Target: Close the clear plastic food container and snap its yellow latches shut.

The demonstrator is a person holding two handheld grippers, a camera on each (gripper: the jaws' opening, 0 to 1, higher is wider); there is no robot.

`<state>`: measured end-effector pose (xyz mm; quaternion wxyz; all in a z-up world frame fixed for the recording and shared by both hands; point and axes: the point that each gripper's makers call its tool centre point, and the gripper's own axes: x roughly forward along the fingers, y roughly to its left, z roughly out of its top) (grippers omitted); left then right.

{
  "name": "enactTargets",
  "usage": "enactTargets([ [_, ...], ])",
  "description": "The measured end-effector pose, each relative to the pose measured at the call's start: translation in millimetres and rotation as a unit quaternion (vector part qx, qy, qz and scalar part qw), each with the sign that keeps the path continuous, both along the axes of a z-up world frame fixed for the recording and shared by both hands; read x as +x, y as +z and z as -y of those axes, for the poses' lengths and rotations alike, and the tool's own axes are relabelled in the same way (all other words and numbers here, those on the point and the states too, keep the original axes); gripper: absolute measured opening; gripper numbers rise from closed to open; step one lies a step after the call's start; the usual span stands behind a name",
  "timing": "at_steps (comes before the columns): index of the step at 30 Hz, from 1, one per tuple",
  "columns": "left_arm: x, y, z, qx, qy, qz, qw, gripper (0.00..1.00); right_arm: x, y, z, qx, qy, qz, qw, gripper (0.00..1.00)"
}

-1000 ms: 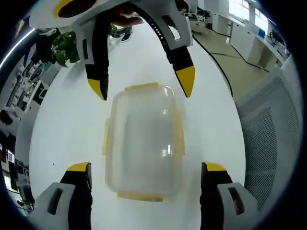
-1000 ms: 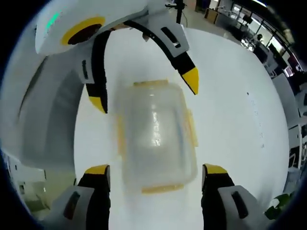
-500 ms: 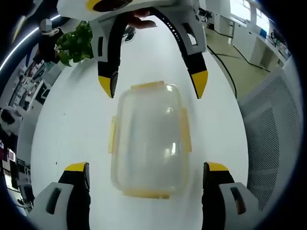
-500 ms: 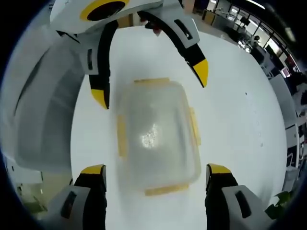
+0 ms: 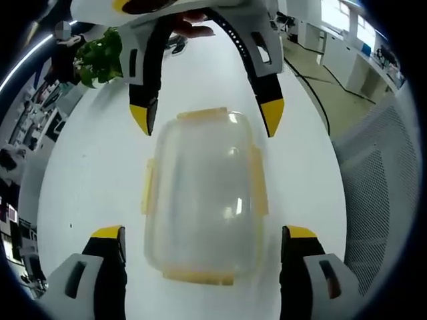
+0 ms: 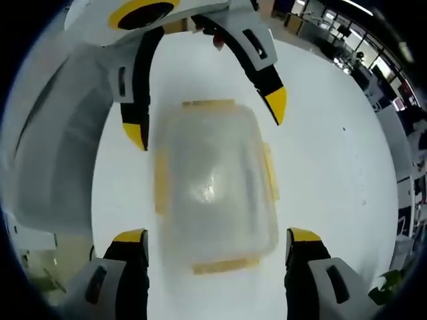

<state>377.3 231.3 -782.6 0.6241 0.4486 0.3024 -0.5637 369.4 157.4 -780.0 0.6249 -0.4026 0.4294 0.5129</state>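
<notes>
a: we have the container (image 5: 202,193) lying flat on the white table (image 5: 87,180), lid on, right between our two grippers. in the left gripper view it sits dead centre, with our left gripper (image 5: 203,243) spread wide at 6 o'clock, a jaw on either side of its near end and holding nothing. the right gripper (image 5: 207,120) comes in from 12 o'clock, jaws also apart, tips flanking the far end.

b: how do we expect it to handle?

a: we judge it light and empty, thin clear plastic that is stiff enough to press on but slick, so it may skate on the smooth table. we would not grab the walls; we would pin the lid and push on the yellow latches (image 5: 258,190) along the edges. whether any of them has snapped home we cannot tell.

b: and in the right gripper view?

a: the same, mirrored: container (image 6: 212,187) in the middle, a little blurred, right gripper (image 6: 215,247) gaping at 6 o'clock, left gripper (image 6: 207,120) at 12 o'clock.

b: what differs from before?

a: compared with a second ago the opposite jaw tips sit closer around the container's far end, and the box looms larger. nothing has been gripped.
</notes>
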Motion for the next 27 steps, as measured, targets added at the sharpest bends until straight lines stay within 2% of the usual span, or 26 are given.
enactTargets([
  [17,0.9,-15.5,-3,0.01,0.0,-0.015,0.9998,0.95,8,-11.7,-2,-0.004,0.008,0.0,1.0,0.84],
  [22,1.0,-18.9,-6,0.015,0.004,-0.021,0.9996,0.89,6,-16.9,-2,-0.009,0.011,-0.003,0.9999,0.8],
  [27,3.2,-19.7,-7,0.022,-0.005,-0.009,0.9997,0.85,4,-16.5,-2,-0.008,0.013,-0.005,0.9999,0.79],
])
